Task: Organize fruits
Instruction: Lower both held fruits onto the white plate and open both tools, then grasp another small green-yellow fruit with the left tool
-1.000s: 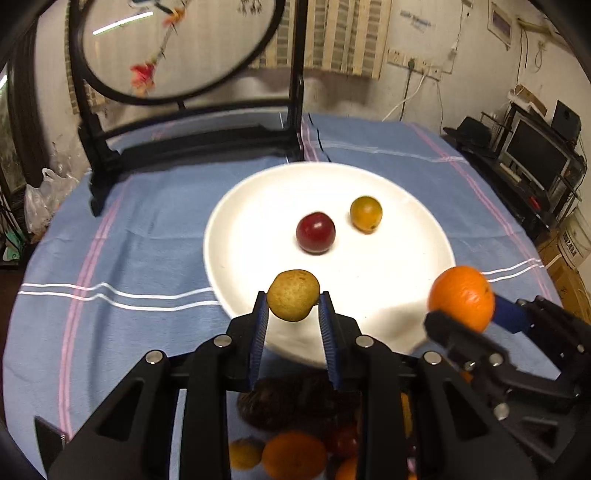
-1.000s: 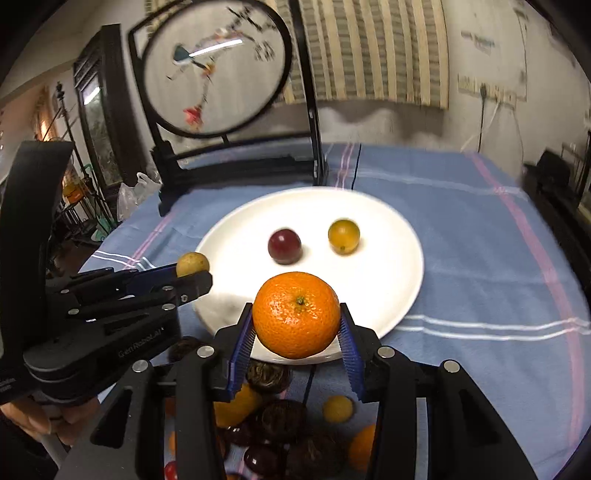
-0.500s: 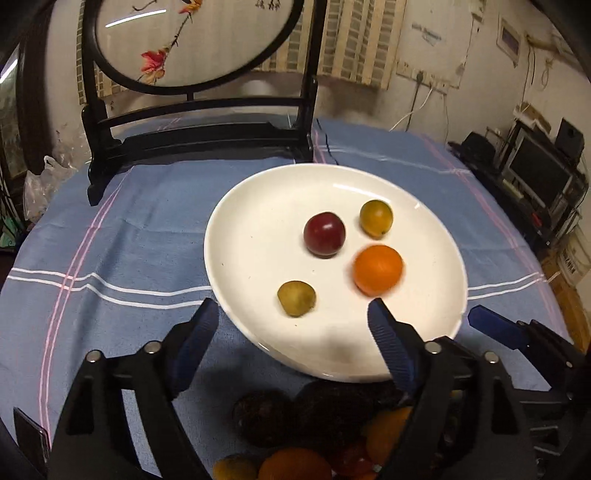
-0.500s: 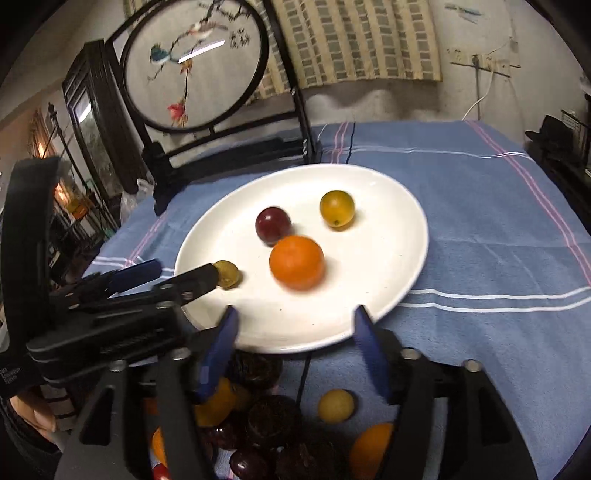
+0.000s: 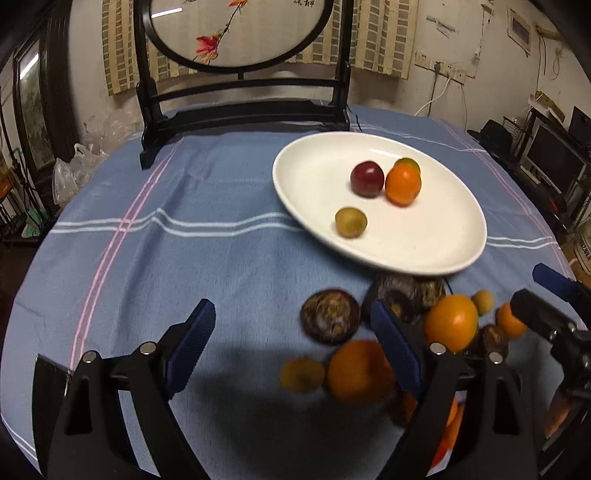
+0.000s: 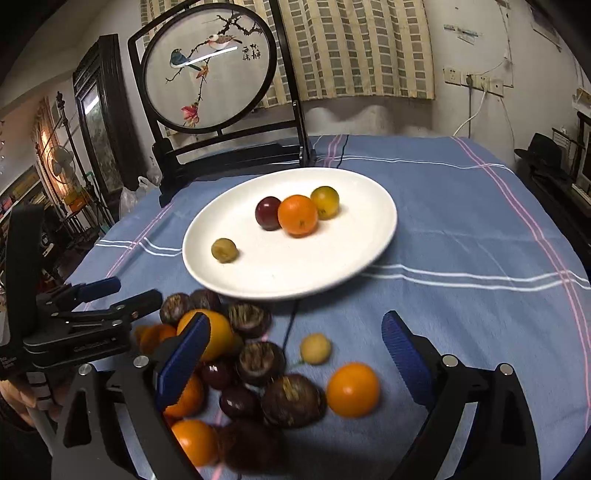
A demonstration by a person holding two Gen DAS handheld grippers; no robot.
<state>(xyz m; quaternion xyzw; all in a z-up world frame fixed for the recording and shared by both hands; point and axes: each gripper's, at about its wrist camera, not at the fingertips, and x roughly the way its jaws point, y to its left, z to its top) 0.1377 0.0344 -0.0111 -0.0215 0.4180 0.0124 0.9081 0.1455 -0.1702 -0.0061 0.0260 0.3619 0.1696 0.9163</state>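
Observation:
A white plate [image 5: 317, 177] [image 6: 351, 254] holds an orange [image 5: 402, 184] [image 6: 297, 215], a dark red plum [image 5: 366, 178] [image 6: 268, 212], a yellow-green fruit [image 5: 407, 164] [image 6: 325, 202] and a small olive fruit [image 5: 351, 222] [image 6: 224, 250]. A pile of loose fruit lies on the cloth in front of the plate: oranges [image 5: 450, 323] [image 6: 352, 389], dark passion fruits [image 5: 330, 316] [image 6: 293, 400] and small yellow fruits [image 6: 315, 348]. My left gripper [image 5: 291, 350] is open and empty, low over the cloth left of the pile. My right gripper [image 6: 295, 354] is open and empty above the pile.
A black-framed round embroidered screen [image 5: 240, 33] [image 6: 207, 74] stands at the table's far side. The blue striped tablecloth [image 5: 147, 229] covers the round table. A thin dark cable [image 6: 290, 325] runs under the plate. Shelves and electronics [image 5: 554, 158] stand at the right.
Both grippers, open since half a second ago, have pulled back from the plate toward the loose fruit pile. The left one swung to the left. The orange rolled against the plum.

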